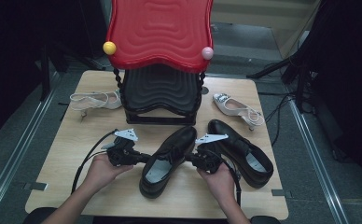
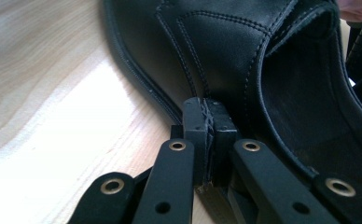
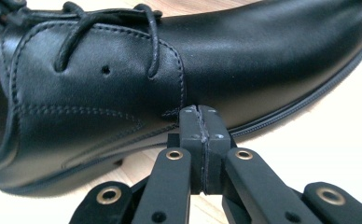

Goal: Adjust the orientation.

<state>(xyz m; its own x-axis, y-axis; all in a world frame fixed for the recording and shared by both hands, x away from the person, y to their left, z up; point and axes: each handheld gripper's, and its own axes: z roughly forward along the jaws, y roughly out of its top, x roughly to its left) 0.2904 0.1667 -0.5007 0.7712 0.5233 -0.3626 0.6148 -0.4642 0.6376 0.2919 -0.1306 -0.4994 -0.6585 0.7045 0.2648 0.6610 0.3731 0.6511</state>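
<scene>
Flanking one black shoe (image 1: 167, 161) from both sides, the two grippers meet it near the table's (image 1: 76, 140) near half. That shoe lies just off centre, toe toward one o'clock, heel toward seven. The left gripper (image 1: 144, 157) comes in from nine o'clock with its jaws pressed flat together and empty, tips against the shoe's side at the welt, as the left gripper view shows (image 2: 207, 116). The right gripper (image 1: 191, 158) comes from three o'clock, jaws likewise closed on nothing, tips (image 3: 200, 116) touching the upper just above the sole, below the laces (image 3: 104, 28).

Bare wood lies open at eight and nine o'clock, left of the left hand (image 1: 102, 170), and along the near edge at six. At three o'clock room is tight: the second black shoe (image 1: 240, 151) lies just beside the right hand (image 1: 221, 179), its heel close to the table's right edge. At twelve o'clock the black base of a red-topped stand (image 1: 160, 60) blocks the far middle.

Counted: two black lace-up shoes, two white heeled sandals, one at ten o'clock (image 1: 95, 100) and one at two o'clock (image 1: 237, 108), both near the far corners; one stand carrying a yellow knob (image 1: 109, 47) and a pink knob (image 1: 207, 52).
</scene>
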